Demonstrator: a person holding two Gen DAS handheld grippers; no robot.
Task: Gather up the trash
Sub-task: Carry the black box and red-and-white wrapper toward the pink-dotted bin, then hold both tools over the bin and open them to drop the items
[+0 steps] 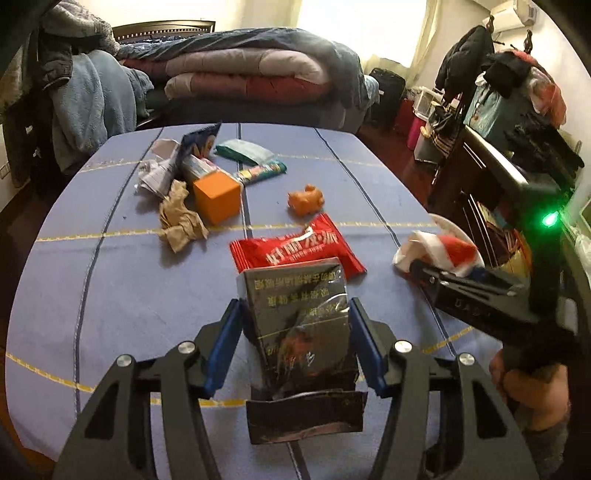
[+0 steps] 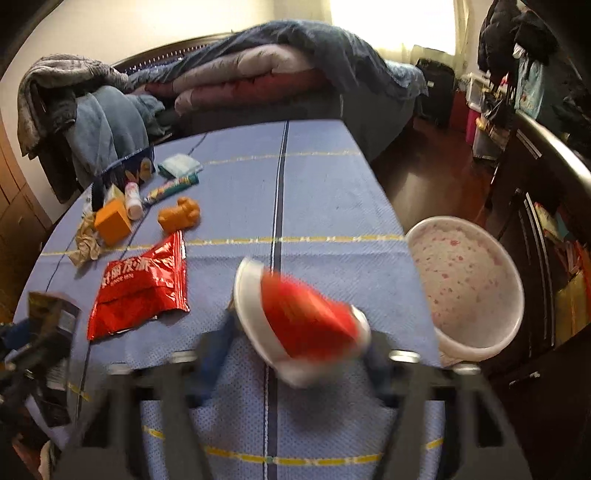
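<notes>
Here, at lower centre, the left tool [image 1: 295,343] clamps a dark cigarette pack [image 1: 299,314] above the blue table [image 1: 122,295]. The right tool [image 2: 299,354], blurred, grips a red-and-white paper cup [image 2: 295,317]; a red snack wrapper [image 2: 142,284] lies left, a white bin [image 2: 469,280] right.

Daylight pours through the window [image 1: 362,29] behind the bed [image 1: 236,70], blown out to white and leaving the room's corners dim. Fisheye bending curves the counter [image 1: 110,295] and darkens the frame edges. The right view is smeared by motion blur, worst on the red cup [image 2: 306,317] and fingers [image 2: 218,350].
</notes>
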